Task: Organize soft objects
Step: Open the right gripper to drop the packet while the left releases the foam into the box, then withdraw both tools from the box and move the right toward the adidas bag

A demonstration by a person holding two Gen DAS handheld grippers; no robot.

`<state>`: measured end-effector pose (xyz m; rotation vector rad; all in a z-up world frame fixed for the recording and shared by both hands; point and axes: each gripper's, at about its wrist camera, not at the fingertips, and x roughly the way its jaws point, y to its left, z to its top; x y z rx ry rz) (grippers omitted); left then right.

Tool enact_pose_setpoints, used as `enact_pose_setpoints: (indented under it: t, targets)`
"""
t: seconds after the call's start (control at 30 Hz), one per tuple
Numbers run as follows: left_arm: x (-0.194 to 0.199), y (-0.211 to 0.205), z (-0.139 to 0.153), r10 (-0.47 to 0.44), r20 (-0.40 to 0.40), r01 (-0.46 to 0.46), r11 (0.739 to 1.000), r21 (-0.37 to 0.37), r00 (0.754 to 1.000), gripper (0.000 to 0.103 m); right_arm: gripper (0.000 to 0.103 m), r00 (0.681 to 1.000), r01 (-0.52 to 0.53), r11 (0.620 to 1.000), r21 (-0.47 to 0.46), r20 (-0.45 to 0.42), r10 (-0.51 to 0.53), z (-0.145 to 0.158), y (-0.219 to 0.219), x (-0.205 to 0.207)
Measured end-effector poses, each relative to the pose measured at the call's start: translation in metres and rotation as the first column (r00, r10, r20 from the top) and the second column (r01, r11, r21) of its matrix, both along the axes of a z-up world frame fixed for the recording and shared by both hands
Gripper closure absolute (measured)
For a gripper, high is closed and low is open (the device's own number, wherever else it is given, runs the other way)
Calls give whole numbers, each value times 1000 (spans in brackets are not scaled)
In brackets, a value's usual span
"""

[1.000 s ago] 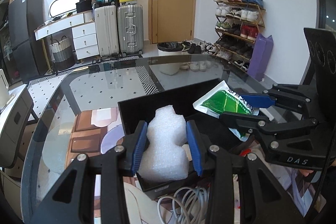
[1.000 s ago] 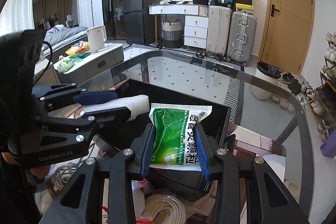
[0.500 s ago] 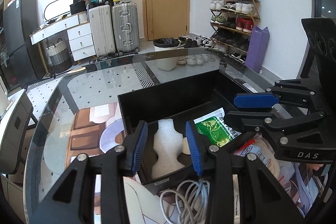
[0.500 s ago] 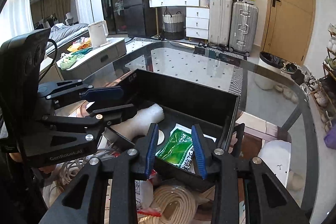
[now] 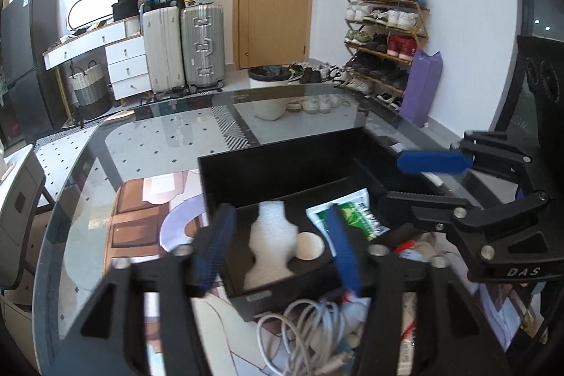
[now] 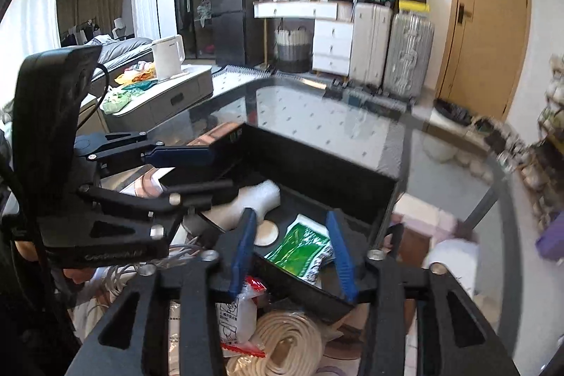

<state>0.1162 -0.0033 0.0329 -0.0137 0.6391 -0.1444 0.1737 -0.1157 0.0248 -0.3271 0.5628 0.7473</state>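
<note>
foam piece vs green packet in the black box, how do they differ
The foam piece is plain white with a waisted outline; the green packet is flat, green and white, with printing on it. The foam piece lies on the left of the black box, the green packet on the right. The foam piece looks thicker than the green packet. Both rest loose in the same compartment, gripped by nothing.
</note>
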Motion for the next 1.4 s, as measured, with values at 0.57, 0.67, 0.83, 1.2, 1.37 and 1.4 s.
enact_pose_setpoints:
  t: [0.57,0.67,0.83,1.2,1.37,1.4]
  targets:
    - [-64,1,14,60,77,-62,998,30,995,0,1,996,86,977,196,-34,-80,8,-66,-58]
    - [-71,4,10,71,88,-72,997,11,994,0,0,993,102,968,228,-88,-84,-1,-73,-64]
    - [-85,7,6,79,109,-79,997,-6,991,0,0,992,94,966,239,-109,-69,-12,-77,-79]
    - [-93,8,-1,59,84,-60,998,17,995,0,0,993,112,965,236,-67,-99,-10,-83,-108]
    - [-99,8,-4,37,96,-39,999,22,995,0,0,992,111,969,219,-89,-93,-18,-81,-115]
    - [-100,7,-4,36,95,-38,999,22,995,0,0,991,111,971,214,-93,-93,-22,-80,-119]
